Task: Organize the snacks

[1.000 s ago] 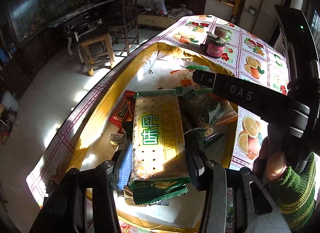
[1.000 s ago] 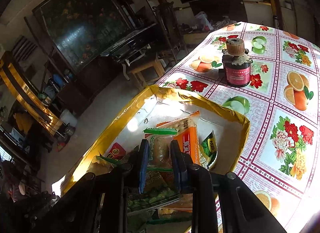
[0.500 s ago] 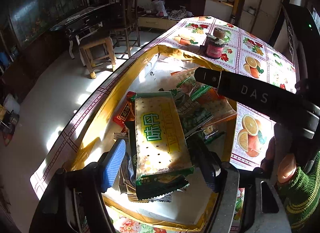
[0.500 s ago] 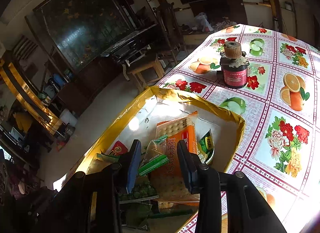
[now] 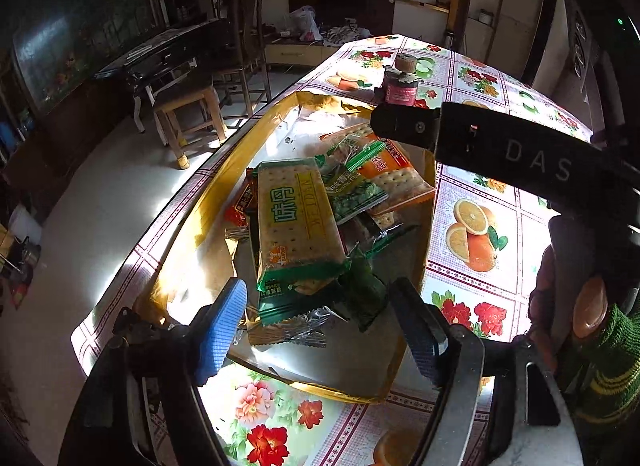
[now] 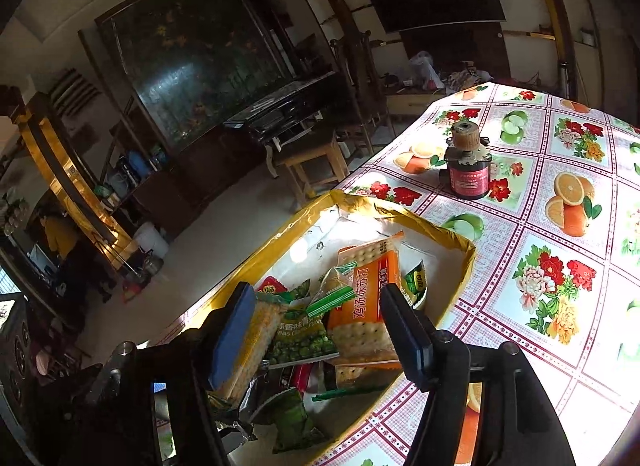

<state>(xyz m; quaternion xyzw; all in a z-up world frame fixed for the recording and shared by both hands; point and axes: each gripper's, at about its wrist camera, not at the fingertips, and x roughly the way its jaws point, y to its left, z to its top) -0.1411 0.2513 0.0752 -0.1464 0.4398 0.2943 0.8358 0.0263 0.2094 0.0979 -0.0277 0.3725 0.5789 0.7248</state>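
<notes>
A shallow gold-edged box (image 5: 208, 201) on the flowered tablecloth holds a pile of snack packets. On top of the pile lies a green cracker packet (image 5: 296, 217), with a green pea packet (image 5: 352, 193) and an orange cracker packet (image 5: 396, 181) beside it. My left gripper (image 5: 316, 306) hovers over the near end of the green cracker packet, jaws opening, pads clear of it. My right gripper (image 6: 316, 302) hangs over the pea packet (image 6: 304, 342) and the orange cracker packet (image 6: 368, 306). Its jaws are opening too and touch neither packet.
A small dark jar (image 6: 468, 169) with a cork-coloured lid stands on the tablecloth (image 6: 560, 266) beyond the box (image 6: 464, 262). The table's left edge drops to the floor, where a wooden stool (image 5: 188, 105) stands. A hand in a green sleeve (image 5: 580, 306) holds the right gripper's black body (image 5: 500, 149).
Both grippers have opened and let go of their packets, then drawn back and up. The green cracker packet and the pea packet now lie loose on the pile.
</notes>
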